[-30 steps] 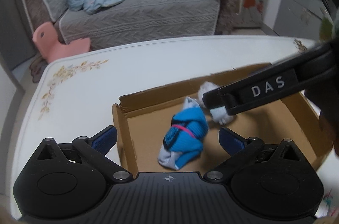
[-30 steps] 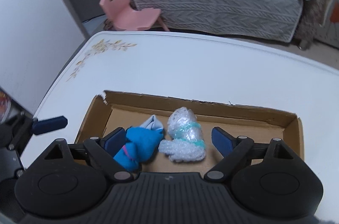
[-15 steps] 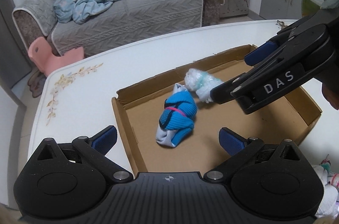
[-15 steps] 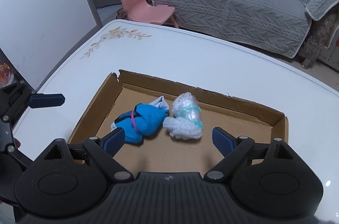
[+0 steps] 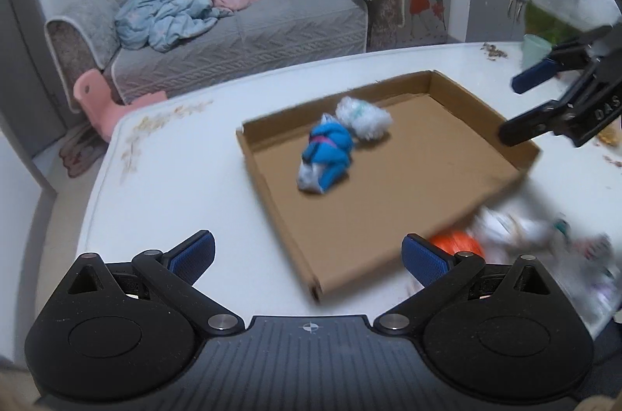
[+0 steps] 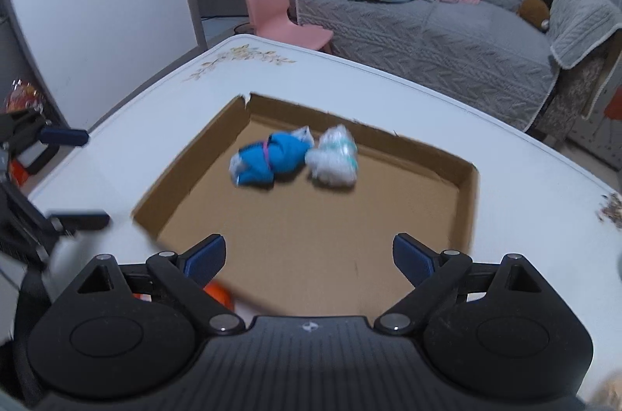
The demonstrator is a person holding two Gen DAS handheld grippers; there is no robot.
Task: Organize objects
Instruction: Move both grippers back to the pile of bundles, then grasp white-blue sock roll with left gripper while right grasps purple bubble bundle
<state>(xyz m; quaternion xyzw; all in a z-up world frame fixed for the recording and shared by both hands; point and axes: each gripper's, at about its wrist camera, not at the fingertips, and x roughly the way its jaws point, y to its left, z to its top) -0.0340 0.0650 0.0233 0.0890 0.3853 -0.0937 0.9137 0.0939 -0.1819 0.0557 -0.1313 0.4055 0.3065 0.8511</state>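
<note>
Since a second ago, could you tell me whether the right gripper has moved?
Yes. The right gripper, seen from the left wrist, has pulled back from above the socks to beyond the box's right wall, jaws opening and empty.

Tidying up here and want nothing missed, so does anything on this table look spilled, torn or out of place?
Yes. Brown crumbs are scattered on the white table past the cardboard tray. The tray's far-left corner is ragged. An orange bundle and blurred pale ones lie outside it.

blurred: sock pile (image 5: pixel 540 236) | half-hidden: orange bundle (image 5: pixel 458 244)
</note>
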